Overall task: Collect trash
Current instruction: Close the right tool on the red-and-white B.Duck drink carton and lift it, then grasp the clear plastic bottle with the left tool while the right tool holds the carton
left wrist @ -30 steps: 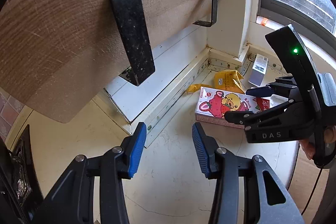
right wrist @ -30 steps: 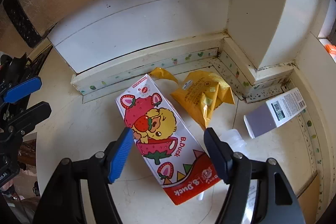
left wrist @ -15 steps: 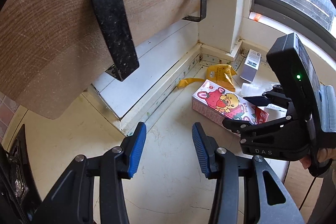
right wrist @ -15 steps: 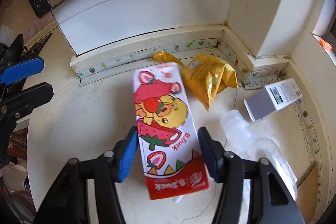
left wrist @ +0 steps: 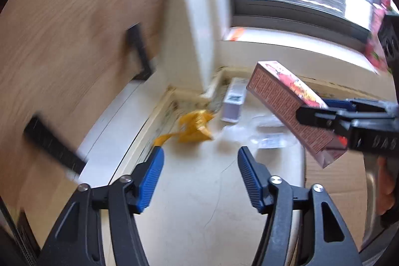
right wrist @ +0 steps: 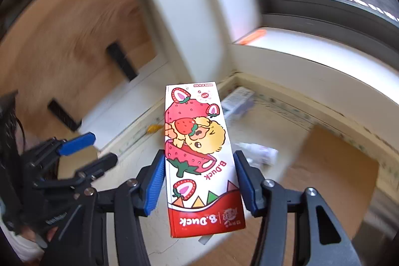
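Observation:
My right gripper (right wrist: 199, 181) is shut on the strawberry B.Duck carton (right wrist: 197, 153) and holds it lifted off the floor. The carton also shows in the left wrist view (left wrist: 289, 104), tilted in the air at the right. My left gripper (left wrist: 200, 176) is open and empty above the pale floor. On the floor near the corner lie a yellow snack wrapper (left wrist: 194, 126), a clear plastic bottle (left wrist: 266, 133) and a small white and purple box (left wrist: 234, 101).
A wooden board with black brackets (left wrist: 139, 54) leans at the left. A white pillar (left wrist: 202, 16) and a window stand behind the corner. Flat brown cardboard (right wrist: 334, 166) lies on the floor at the right. Both views are motion-blurred.
My right gripper has closed on the carton and lifted it off the floor. Both grippers have swung toward the window corner, and my left gripper has opened wider.

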The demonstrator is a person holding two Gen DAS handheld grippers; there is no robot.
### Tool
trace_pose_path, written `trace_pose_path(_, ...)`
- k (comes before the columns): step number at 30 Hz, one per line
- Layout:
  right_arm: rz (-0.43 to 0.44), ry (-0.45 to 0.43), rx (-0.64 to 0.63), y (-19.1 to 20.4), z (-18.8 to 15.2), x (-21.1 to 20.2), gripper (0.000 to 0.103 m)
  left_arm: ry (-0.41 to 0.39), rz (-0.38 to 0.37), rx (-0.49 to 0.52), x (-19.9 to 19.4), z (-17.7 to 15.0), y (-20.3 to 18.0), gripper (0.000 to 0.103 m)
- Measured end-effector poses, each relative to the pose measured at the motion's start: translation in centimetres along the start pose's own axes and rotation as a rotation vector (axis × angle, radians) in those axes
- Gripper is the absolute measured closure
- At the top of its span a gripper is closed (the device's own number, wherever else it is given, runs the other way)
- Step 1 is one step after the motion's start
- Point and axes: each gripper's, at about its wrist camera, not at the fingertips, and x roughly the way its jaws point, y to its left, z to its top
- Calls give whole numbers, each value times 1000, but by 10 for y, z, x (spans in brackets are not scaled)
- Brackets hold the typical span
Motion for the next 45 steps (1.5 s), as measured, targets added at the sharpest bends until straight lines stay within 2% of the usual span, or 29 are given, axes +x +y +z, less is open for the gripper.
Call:
trace_pose_path(2, -7, -25, 108, -23, -3, -18, 49, -18, -41, 126, 9, 9, -17, 34)
trace_pose_path(5, -8, -47, 285, -57, -11, -34, 49, 1, -100, 295, 31, 20, -41, 34)
trace_pose_path(9, -39, -69, 449, -89, -26, -40, 49, 21, -140, 495, 57, 33, -67, 34)
trace_pose_path(11, -20, -74, 536, -104, -37, -40, 49, 46, -189, 602, 70, 37, -79, 34)
trace_pose_path(17, 6, -94, 673, -125, -62, -27, 49, 86, -284, 825, 89, 39, -109, 34)
trace_pose_path(20, 6, -99, 707, -132, -66, -23, 49, 118, -303, 893, 101, 38, -123, 34)
trace_pose_path(23, 14, -112, 722, -132, -70, -22, 49, 149, -290, 953, 115, 32, -131, 34)
trace_pose_path(27, 12, -122, 726, -133, -75, -23, 49, 181, -265, 988, 128, 21, -136, 35)
trace_pose_path(30, 15, -122, 731, -133, -76, -24, 49, 192, -248, 982, 136, 20, -136, 40)
trace_pose_path(33, 15, -124, 725, -130, -78, -26, 49, 212, -257, 939, 135, 23, -133, 41)
trace_pose_path(39, 12, -118, 695, -118, -79, -32, 49, 283, -220, 839, 120, 25, -119, 43)
trace_pose_path(45, 24, -101, 657, -87, -90, -49, 49, 302, -230, 670, 67, 26, -87, 45)
